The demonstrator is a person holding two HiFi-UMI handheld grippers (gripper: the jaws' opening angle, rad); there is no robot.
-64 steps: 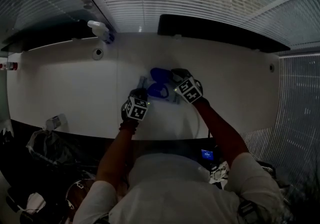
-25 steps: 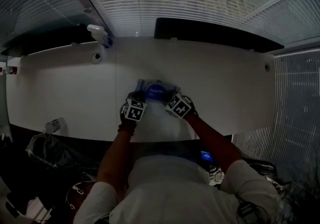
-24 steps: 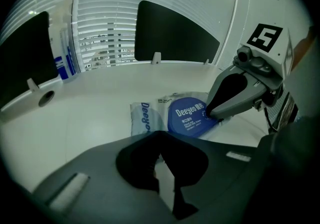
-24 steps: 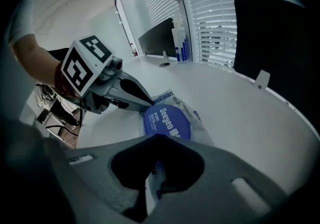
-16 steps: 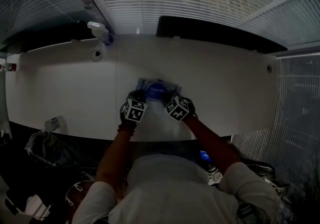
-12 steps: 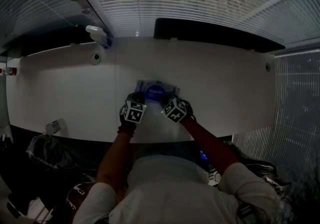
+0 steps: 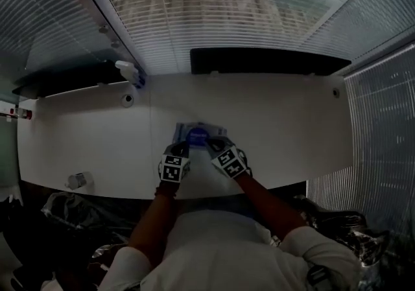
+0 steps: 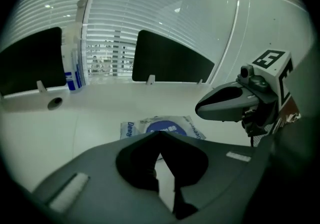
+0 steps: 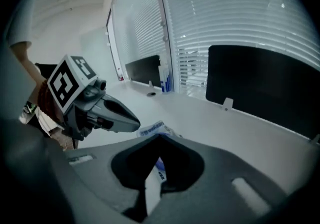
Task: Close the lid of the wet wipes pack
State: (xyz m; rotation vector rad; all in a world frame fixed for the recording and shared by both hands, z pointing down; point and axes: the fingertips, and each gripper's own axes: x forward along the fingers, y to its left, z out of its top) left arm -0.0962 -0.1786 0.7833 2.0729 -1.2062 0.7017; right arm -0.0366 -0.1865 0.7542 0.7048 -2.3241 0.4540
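**Two grippers beside wet wipes pack (image 7: 200, 134), lid (image 8: 162, 127) lying flat**

The wet wipes pack lies flat on the white worktop (image 7: 285, 128), toward its near edge. Its round blue lid looks flush with the pack's top, so the closing appears done. The left gripper (image 7: 179, 148) and right gripper (image 7: 212, 145) sit just beside the pack's near side, one toward each corner. Each has its jaws pressed together with nothing between them, a stance suited to pushing a lid down rather than grasping it.
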